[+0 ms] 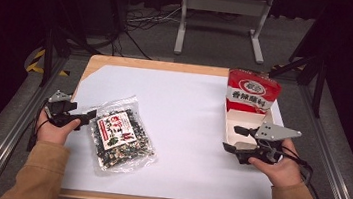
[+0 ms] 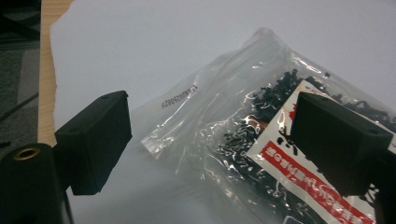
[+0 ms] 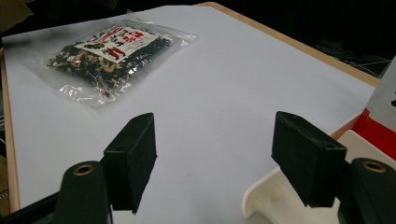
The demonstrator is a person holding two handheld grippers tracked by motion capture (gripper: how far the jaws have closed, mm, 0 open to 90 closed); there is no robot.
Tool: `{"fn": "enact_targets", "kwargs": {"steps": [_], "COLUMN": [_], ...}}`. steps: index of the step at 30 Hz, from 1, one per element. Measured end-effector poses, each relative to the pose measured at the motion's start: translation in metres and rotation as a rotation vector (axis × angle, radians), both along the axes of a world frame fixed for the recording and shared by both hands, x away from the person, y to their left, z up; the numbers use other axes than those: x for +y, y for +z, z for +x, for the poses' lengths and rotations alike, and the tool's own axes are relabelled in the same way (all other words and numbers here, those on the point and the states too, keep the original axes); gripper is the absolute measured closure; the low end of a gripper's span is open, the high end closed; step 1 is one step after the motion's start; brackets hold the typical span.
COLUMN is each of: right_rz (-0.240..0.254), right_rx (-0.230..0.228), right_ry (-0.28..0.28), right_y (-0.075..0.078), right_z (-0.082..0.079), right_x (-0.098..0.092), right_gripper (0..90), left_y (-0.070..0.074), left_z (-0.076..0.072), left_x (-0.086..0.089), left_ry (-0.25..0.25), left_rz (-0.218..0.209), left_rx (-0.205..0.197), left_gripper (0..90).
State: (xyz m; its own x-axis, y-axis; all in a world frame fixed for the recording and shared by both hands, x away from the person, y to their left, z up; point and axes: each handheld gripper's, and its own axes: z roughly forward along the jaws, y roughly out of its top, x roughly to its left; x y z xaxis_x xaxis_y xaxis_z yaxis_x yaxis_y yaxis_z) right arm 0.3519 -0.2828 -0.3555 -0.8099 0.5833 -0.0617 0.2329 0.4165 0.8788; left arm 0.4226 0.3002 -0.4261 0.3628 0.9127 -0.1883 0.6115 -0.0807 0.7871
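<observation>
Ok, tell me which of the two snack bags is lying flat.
The clear bag of dark dried bits, flat on the white sheet by the left gripper. The red bag stands upright in the white tray.

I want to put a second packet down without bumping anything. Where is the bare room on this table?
The widest bare stretch of white sheet lies between the clear bag and the white tray. It is crowded by the left gripper at the bag, and by the right gripper at the tray holding the red packet.
</observation>
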Motion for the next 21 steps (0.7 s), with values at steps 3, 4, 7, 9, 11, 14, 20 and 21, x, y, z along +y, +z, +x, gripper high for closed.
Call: {"fn": "enact_targets", "kwargs": {"steps": [3,4,7,9,11,14,20,21], "right_rz": [0.002,0.002,0.0,-0.004,-0.013,-0.014,-0.027,-0.027], "right_rx": [-0.002,-0.002,0.0,0.004,0.004,0.005,0.005,0.005], "right_ry": [-0.001,-0.001,-0.002,-0.002,0.001,0.003,0.005,0.005], "right_y": [0.0,0.0,-0.001,-0.002,-0.003,-0.004,-0.006,-0.006], "right_z": [-0.001,-0.001,0.0,0.0,0.0,0.0,0.0,0.0], "right_x": [0.0,0.0,0.0,0.001,0.003,0.004,0.005,0.005], "right_gripper": [30.5,30.5,30.4,30.4,30.4,30.4,30.1,30.1], "left_y": [-0.005,-0.005,-0.009,-0.012,-0.015,-0.018,-0.026,-0.026], "left_z": [0.004,0.004,0.007,0.009,0.012,0.014,0.018,0.018], "left_x": [0.003,0.003,0.004,0.004,0.004,0.004,0.004,0.004], "left_ry": [0.0,0.0,-0.008,-0.02,-0.015,-0.015,-0.008,-0.008], "left_rz": [-0.024,-0.024,-0.024,-0.031,-0.036,-0.032,-0.033,-0.033], "left_rx": [0.018,0.018,0.047,0.077,0.102,0.118,0.151,0.151], "left_gripper": [12.9,12.8,12.6,11.9,10.9,10.7,12.5,12.2]}}
